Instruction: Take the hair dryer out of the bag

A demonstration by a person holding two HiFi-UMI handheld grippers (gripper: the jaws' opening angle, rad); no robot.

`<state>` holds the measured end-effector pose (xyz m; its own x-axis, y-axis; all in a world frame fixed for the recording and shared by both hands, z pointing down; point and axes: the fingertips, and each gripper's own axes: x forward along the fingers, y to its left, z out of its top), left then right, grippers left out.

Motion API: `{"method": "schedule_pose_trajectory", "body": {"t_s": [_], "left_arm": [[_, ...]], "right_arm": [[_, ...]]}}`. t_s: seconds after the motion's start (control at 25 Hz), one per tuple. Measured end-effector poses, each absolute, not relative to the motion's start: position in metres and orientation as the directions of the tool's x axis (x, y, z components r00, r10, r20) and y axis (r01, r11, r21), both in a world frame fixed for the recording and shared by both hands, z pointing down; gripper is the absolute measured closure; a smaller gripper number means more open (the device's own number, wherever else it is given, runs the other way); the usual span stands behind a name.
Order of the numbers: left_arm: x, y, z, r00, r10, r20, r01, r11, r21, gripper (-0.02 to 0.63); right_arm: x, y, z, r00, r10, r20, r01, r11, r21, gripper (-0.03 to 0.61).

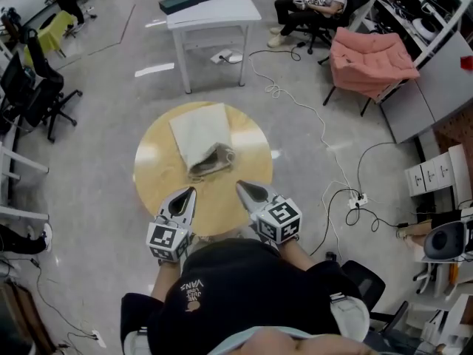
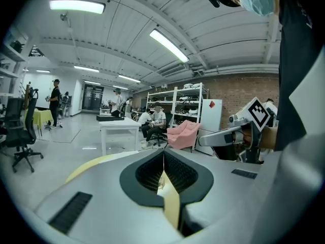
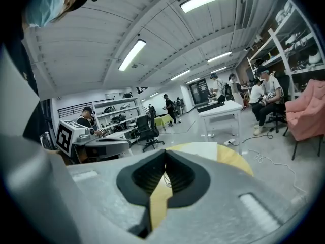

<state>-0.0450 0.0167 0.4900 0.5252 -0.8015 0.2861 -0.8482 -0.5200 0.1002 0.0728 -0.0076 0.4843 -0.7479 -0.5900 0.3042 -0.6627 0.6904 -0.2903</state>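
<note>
Hiding its contents, the bag (image 1: 198,133) lies on the table (image 1: 157,174).

Mostly hidden inside the pale bag (image 1: 198,130), barely showing at its mouth: hair dryer (image 1: 213,159). Too small to tell its shape.

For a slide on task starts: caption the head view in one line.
Shut and empty, the left tongs and right tongs hover near a pale bag on a round table.

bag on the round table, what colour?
Plain off-white, no pattern: the flat cloth bag on the round light-yellow table. The head view shows it best.
</note>
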Motion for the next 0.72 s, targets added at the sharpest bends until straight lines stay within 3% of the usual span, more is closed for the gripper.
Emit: {"method": "schedule_pose_trajectory", "body": {"t_s": [0.72], "left_arm": [[-0.108, -0.007, 0.512, 0.675, -0.664, 0.321, -0.723, -0.683, 0.106, 0.603]], "right_arm": [[0.019, -0.01, 0.499, -0.593, -0.737, 0.324, -0.804, 0.521, -0.286, 0.58]]}}
